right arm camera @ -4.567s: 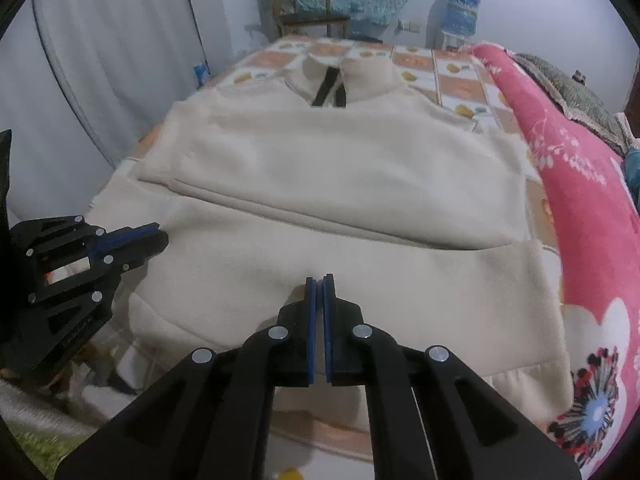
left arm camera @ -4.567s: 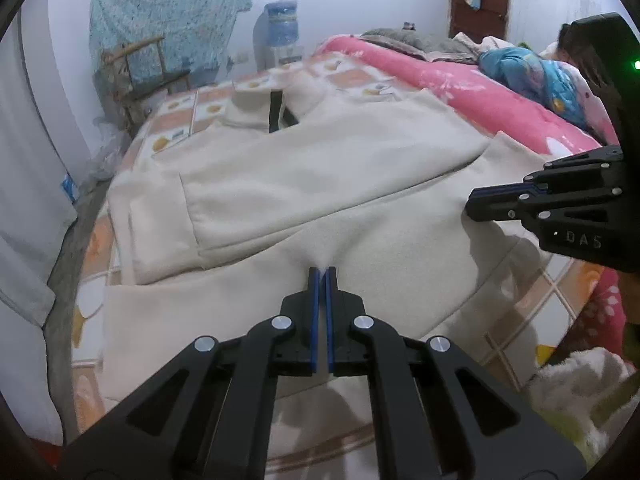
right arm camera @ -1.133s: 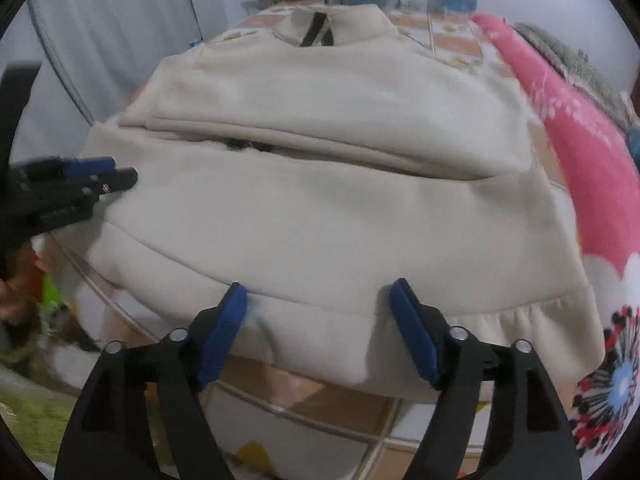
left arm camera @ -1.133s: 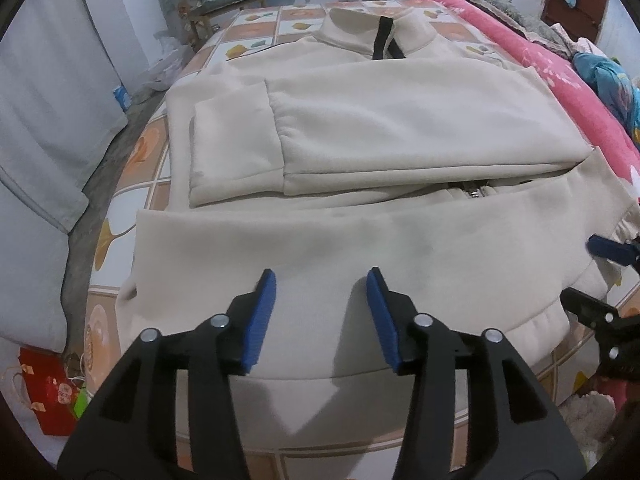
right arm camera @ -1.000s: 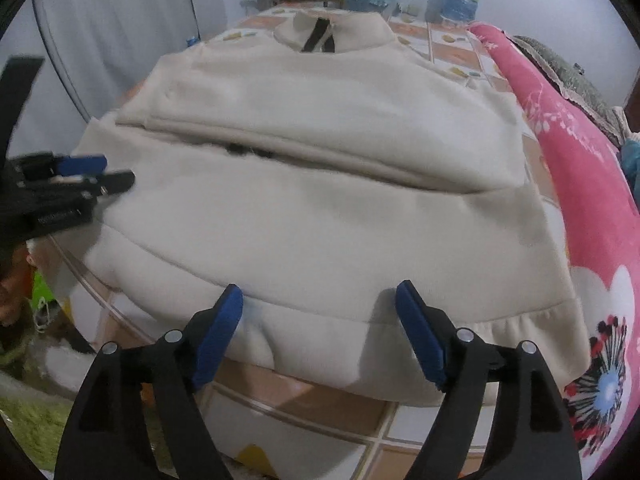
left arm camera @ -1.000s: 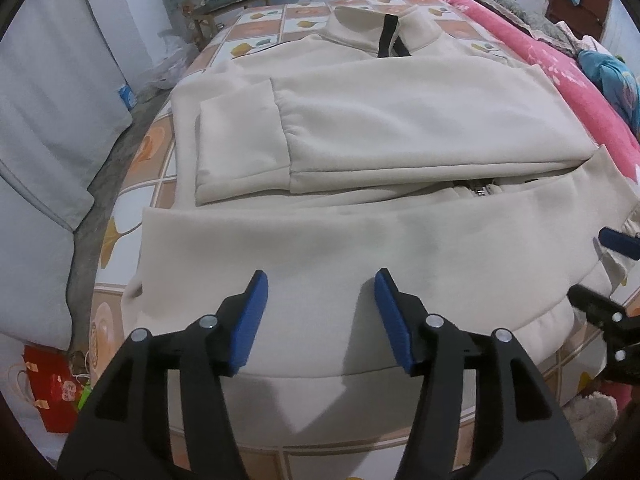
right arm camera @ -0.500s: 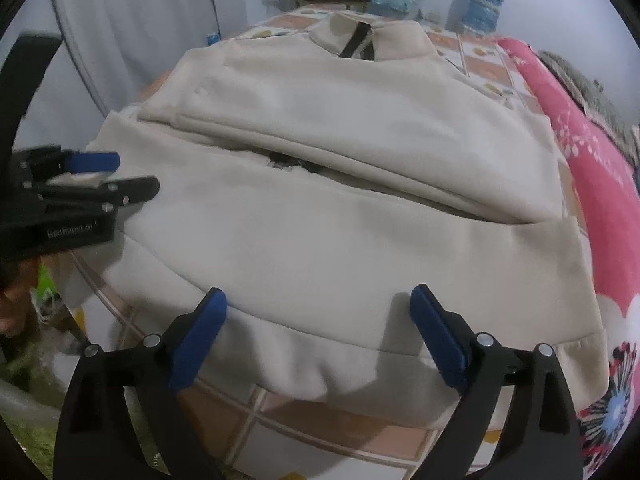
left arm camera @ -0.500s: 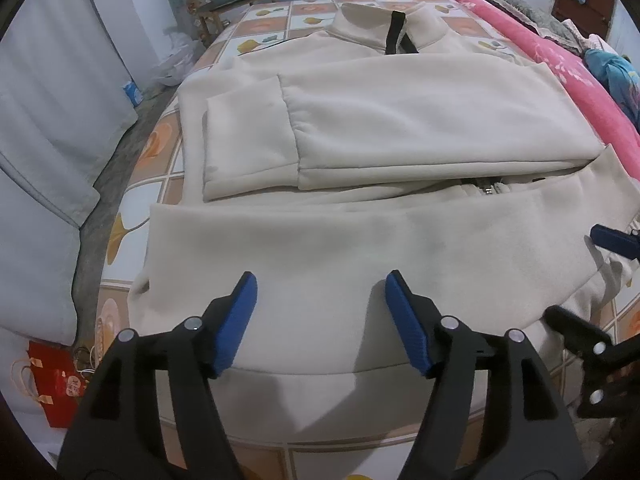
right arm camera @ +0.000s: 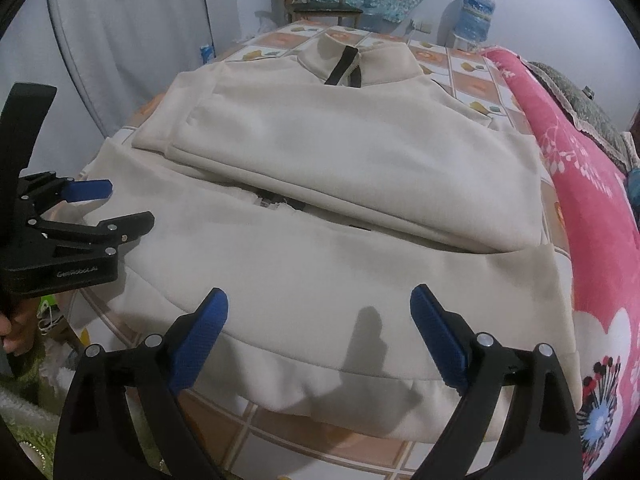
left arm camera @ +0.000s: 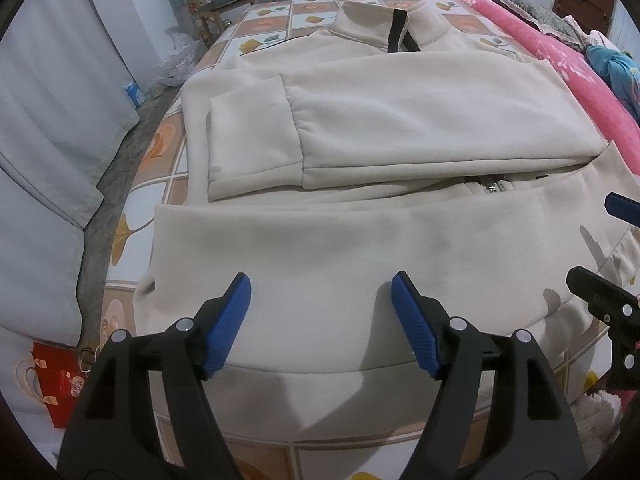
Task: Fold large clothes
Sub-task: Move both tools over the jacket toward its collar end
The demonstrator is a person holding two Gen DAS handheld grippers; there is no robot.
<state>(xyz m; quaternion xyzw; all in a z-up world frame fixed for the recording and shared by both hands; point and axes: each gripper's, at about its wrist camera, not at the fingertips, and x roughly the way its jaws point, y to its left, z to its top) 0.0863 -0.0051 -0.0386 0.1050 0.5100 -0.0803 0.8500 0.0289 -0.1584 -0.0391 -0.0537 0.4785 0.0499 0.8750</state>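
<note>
From my left wrist camera, the left gripper (left arm camera: 320, 288) hangs over the near hem of the cream jacket (left arm camera: 360, 248), its blue pads (left arm camera: 228, 320) spread wide with nothing pinched between them. Its jaws have just been opening: a second ago the pads stood noticeably closer together, and several seconds back they were pressed shut. The jacket lies flat on the patterned bedsheet (left arm camera: 168, 152) straight ahead of my fingers, collar (left arm camera: 394, 24) at the far end and a sleeve (left arm camera: 360, 128) folded across the chest beyond the tips. The cloth has not shifted in the last second. Off to my right edge the right gripper (left arm camera: 600, 248) pokes in above the hem corner, much where it was. A pink blanket (left arm camera: 592, 88) runs along the far right.

From my right wrist camera, the right gripper (right arm camera: 320, 304) also stands agape over the hem, pads clear of the fabric, the jacket (right arm camera: 340, 272) spread just ahead and below. These jaws too have been widening within the last second, though they look the same as half a second ago. The left gripper (right arm camera: 124, 208) sits to my left, parted, above the jacket's side edge, with a hand (right arm camera: 10, 332) partly seen behind it. The water bottle (right arm camera: 474, 12) stands far beyond the collar.
</note>
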